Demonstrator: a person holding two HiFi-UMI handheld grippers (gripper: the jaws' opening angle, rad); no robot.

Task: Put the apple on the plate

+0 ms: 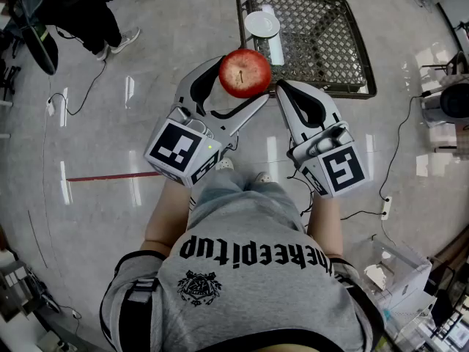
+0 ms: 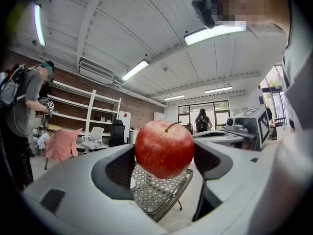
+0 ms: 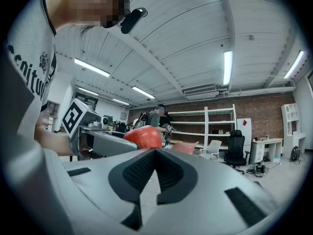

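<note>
Fingers (image 2: 117,168) of the left gripper (image 1: 242,79) hold the apple (image 1: 245,72), spread wide. The plate (image 1: 261,24) lies beyond and below it in the wire basket (image 1: 330,42). The right gripper (image 3: 155,153) is closed and empty.

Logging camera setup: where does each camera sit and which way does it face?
Head view: on the person's head, facing steeply down; shirt, forearms, left gripper holding apple, right gripper, wire basket with plate.
Left gripper view: on the left gripper, facing level along its jaws at the apple; the right gripper shows.
Right gripper view: on the right gripper, facing level over closed jaws toward shelves; shirt shows.
Shared: the apple appears in all three.
</note>
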